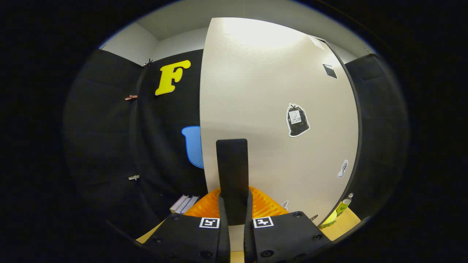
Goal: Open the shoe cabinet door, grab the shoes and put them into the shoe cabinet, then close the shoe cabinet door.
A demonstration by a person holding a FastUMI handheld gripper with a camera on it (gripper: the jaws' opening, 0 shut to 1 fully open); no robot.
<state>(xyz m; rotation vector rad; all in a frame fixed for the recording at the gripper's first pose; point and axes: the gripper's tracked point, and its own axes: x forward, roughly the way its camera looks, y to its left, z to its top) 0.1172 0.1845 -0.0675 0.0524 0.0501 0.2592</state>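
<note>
We hold the gripper [234,215] level, fingers pinching a dark flat handle [232,171] against the pale cabinet door [270,109]; orange basket [263,206] just beyond.

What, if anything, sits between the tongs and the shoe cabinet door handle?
Nothing visible. The tongs are shut on the dark handle of the beige cabinet door, one finger on each side. An orange ribbed object sits low, beyond the fingers.

Legible text: none. Cabinet door [263,109] carries several stickers; the largest, a dark bag-shaped sticker [297,119] at mid-door, bears a small white label too blurred to read. Two square coded markers [209,222] sit on the tongs' body, no characters.
</note>
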